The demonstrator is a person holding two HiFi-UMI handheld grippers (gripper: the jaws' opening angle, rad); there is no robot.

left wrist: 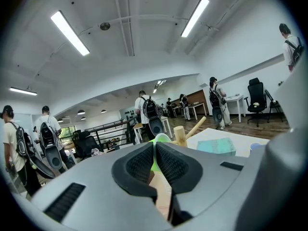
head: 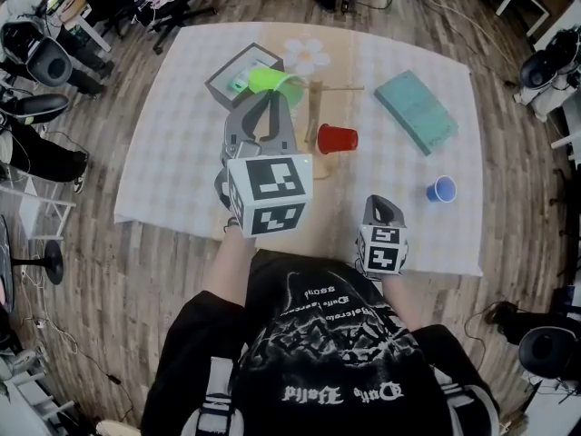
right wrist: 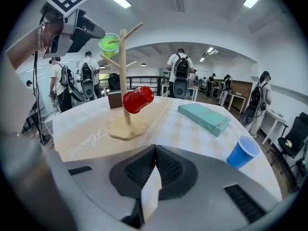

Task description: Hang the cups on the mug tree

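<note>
The wooden mug tree [right wrist: 124,81] stands on a beige mat at the table's middle, and a red cup [right wrist: 137,99] hangs on a low peg [head: 337,139]. High beside the tree, my left gripper [head: 270,94] is shut on the rim of a green cup [head: 272,80]. In the right gripper view the green cup [right wrist: 109,44] sits at the tip of an upper left peg. A strip of green shows between the left gripper's [left wrist: 155,146] pads. A blue cup [head: 441,189] stands upright at the right. Near the front edge, my right gripper [head: 381,203] is shut and empty.
A teal box [head: 416,109] lies on the white checked cloth at the back right. A grey framed box [head: 238,73] sits behind the green cup. Office chairs and people with backpacks stand around the table.
</note>
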